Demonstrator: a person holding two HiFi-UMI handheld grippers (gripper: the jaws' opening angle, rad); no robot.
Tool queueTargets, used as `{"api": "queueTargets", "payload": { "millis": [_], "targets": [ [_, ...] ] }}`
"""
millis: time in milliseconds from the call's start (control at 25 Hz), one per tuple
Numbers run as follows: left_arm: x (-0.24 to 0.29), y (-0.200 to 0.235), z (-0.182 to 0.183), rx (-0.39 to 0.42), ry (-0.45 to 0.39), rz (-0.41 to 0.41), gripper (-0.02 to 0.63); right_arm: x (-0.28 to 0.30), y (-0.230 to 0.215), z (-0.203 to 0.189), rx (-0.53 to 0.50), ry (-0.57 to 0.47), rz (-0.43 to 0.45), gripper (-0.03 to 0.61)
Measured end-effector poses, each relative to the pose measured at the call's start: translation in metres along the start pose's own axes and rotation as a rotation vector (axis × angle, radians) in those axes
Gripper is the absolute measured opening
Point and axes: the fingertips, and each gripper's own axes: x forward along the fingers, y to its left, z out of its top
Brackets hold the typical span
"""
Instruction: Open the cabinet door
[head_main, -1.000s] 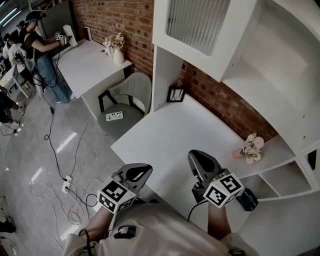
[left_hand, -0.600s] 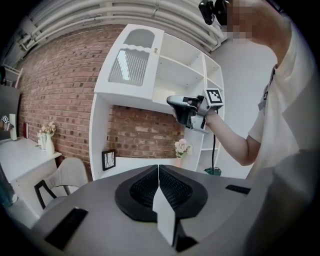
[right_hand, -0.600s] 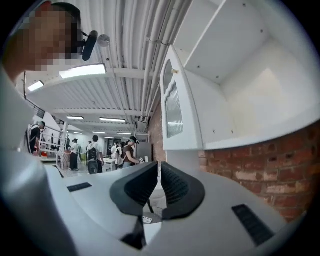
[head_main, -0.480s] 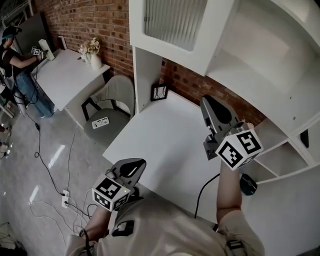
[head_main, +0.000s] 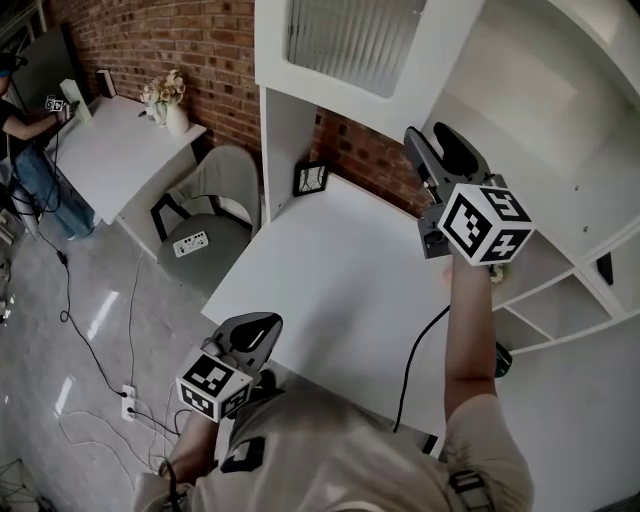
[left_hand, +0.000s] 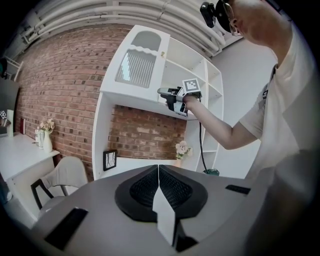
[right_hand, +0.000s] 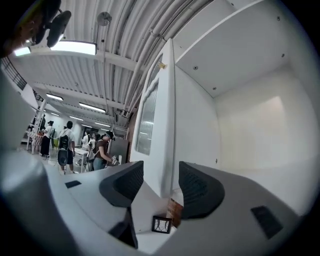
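Right hand-held gripper (head_main: 434, 140) (right_hand: 161, 166) (left_hand: 162, 91) is raised at the bottom edge of the white cabinet door w/ ribbed glass pane (head_main: 330, 95) (right_hand: 169, 120) (left_hand: 136, 67). The door is on the upper cabinet, above the white bench (head_main: 330, 270). Its jaws have just been opening & stand apart. The door's free edge lines up in the gap, pads not pressing on it. Whether the edge is truly inside the jaws or just ahead: can't tell. In the left gripper view the door looks flush w/ the cabinet front, the right gripper at its lower corner.

Left hand-held gripper (head_main: 264, 328) (left_hand: 158, 175) is low, near the bench's front edge, jaws together, nothing btw them.

Markings: blk/wht square codes on each gripper's marker cube (head_main: 487, 225).

Small black picture frame (head_main: 310, 178) stands at the bench's back corner, by the red brick wall (head_main: 210, 40). Grey chair (head_main: 225, 190) beside the bench has a white power strip (head_main: 190, 243) on its seat; its print is too small to read.
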Motion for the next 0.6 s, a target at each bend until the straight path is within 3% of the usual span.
{"api": "queueTargets", "payload": {
  "millis": [600],
  "targets": [
    [0.002,0.012,0.004,0.002,-0.004,-0.013,0.018,0.014,0.003,0.000,-0.059,0.024,-0.022,0.226]
  ]
}}
